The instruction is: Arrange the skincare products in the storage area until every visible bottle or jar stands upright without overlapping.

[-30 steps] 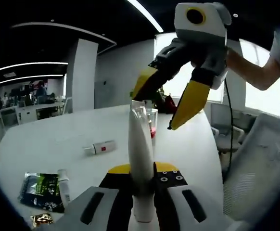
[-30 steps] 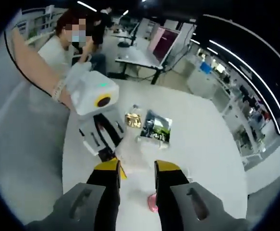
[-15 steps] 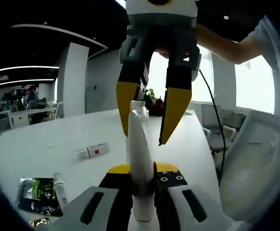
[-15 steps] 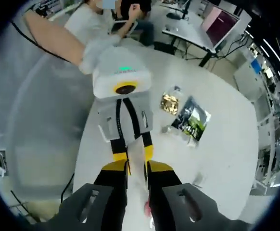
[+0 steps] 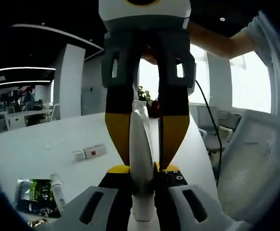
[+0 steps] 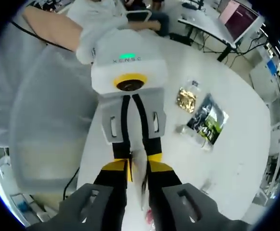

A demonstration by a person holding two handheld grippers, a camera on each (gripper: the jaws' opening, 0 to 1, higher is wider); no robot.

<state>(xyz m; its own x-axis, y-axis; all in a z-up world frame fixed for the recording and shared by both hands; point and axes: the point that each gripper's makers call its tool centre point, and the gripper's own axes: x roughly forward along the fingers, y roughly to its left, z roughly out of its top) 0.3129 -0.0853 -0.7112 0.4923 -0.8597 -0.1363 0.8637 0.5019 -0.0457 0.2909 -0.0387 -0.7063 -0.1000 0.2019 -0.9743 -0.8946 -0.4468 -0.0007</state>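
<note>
A white tube [image 5: 141, 139] stands on end between my left gripper [image 5: 142, 169], which is shut on its lower part. My right gripper [image 5: 146, 164] comes down from above, its yellow fingers [image 5: 118, 137] flanking the same tube. In the right gripper view my right gripper [image 6: 137, 166] has narrow jaws pressed on the white tube [image 6: 141, 175], tip to tip with the left gripper [image 6: 138, 158]. A small white bottle [image 5: 88, 153] lies on its side on the white table [image 5: 44, 139].
A green-black sachet [image 5: 31, 196], a small tube [image 5: 57, 188] beside it and a gold sachet [image 6: 185, 98] lie on the table. Something pink [image 6: 148, 217] sits below my right jaws. A mesh chair [image 5: 255, 163] stands at the table's right edge, and a person's arm [image 5: 217, 43] reaches in above.
My right gripper came down over the tube, narrowed its jaws around it, and now sits lower, close against the left gripper. The left gripper kept hold of the tube.
</note>
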